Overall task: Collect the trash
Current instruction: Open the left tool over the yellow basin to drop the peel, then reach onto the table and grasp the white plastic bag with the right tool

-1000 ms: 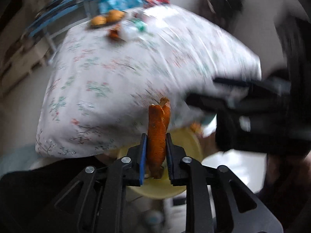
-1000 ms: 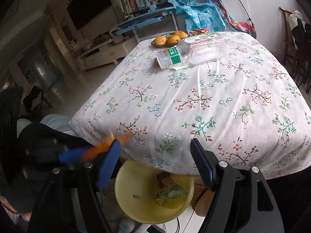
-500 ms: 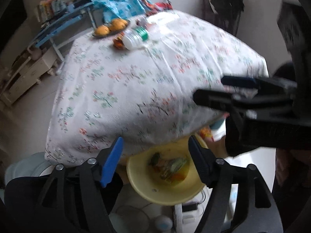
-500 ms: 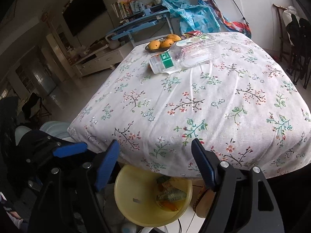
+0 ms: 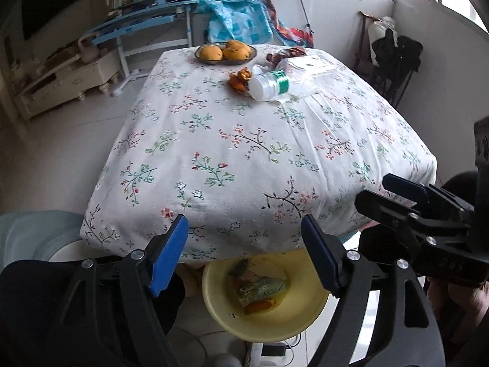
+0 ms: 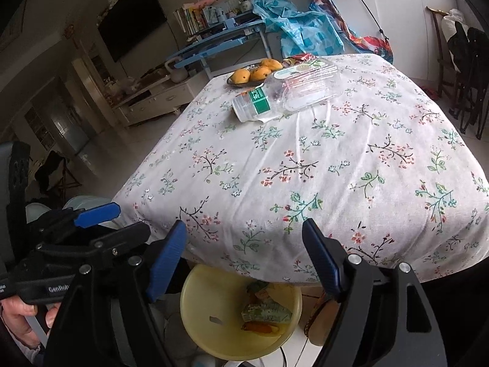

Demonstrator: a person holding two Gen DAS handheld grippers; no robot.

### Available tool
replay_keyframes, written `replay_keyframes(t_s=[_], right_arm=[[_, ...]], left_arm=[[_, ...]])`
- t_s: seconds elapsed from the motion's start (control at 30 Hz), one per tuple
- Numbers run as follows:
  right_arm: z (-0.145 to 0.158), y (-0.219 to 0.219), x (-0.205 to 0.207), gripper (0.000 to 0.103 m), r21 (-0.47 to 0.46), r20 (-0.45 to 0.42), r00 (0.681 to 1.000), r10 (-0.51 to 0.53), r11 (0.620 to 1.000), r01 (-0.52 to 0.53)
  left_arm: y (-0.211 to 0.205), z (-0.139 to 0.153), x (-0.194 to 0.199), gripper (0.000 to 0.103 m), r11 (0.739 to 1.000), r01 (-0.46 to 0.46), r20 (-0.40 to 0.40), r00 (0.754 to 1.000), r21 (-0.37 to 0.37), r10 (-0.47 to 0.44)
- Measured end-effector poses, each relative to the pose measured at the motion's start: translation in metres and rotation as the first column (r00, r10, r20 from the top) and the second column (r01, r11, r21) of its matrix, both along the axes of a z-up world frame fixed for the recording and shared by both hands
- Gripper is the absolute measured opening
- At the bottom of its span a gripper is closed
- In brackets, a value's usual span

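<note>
A yellow bin [image 5: 293, 321] sits on the floor below the table's near edge, holding wrappers and an orange peel [image 5: 258, 306]; it also shows in the right wrist view [image 6: 198, 321]. My left gripper [image 5: 244, 257] is open and empty above it. My right gripper [image 6: 244, 257] is open and empty beside it. At the table's far end lie a clear plastic bottle [image 5: 275, 84], an orange peel scrap [image 5: 240, 79], a clear plastic box [image 5: 308, 65] and a red wrapper [image 5: 287, 53]. The bottle [image 6: 259, 104] and box [image 6: 305, 82] also show in the right wrist view.
A floral tablecloth [image 5: 244, 159] covers the table. A plate of mangoes [image 5: 225, 52] stands at its far edge. A blue desk [image 5: 143, 24], a low cabinet [image 5: 61, 82] and a blue bag [image 5: 235, 18] stand behind. A chair with dark clothes [image 5: 394, 58] stands at the right.
My left gripper opened and let go of the orange peel, which now lies in the yellow bin. Both grippers then drew back and up from the bin.
</note>
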State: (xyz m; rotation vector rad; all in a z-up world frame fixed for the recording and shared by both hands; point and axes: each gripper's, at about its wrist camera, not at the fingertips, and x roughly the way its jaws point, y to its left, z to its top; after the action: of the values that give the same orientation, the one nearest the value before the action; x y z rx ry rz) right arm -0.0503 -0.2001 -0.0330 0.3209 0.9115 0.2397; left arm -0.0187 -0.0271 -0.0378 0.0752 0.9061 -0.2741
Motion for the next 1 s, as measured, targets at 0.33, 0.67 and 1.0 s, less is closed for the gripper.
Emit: replay_keyframes(t_s=[0.33,0.67,1.0], right_arm=[[0.014,0.007,0.014,0.075,-0.058,0.054,0.998,0.034,0.998,-0.031],[0.046,0.041,0.142,0.072,-0.242,0.065,0.985,0.157,0.961,-0.138],[-0.008,0.055,0.273,0.053,-0.427,-0.251,0.959,0.133,0.874,-0.233]], left_arm=[[0.030,0.004,0.007,0.076,0.985,-0.129,-0.021,0.992,-0.118,0.127],[0.051,0.002,0.018,0.077,0.950,-0.197,-0.082,0.980,-0.243,0.182],[0.054,-0.001,0.026,0.078,0.939,-0.199,-0.109,0.979,-0.279,0.175]])
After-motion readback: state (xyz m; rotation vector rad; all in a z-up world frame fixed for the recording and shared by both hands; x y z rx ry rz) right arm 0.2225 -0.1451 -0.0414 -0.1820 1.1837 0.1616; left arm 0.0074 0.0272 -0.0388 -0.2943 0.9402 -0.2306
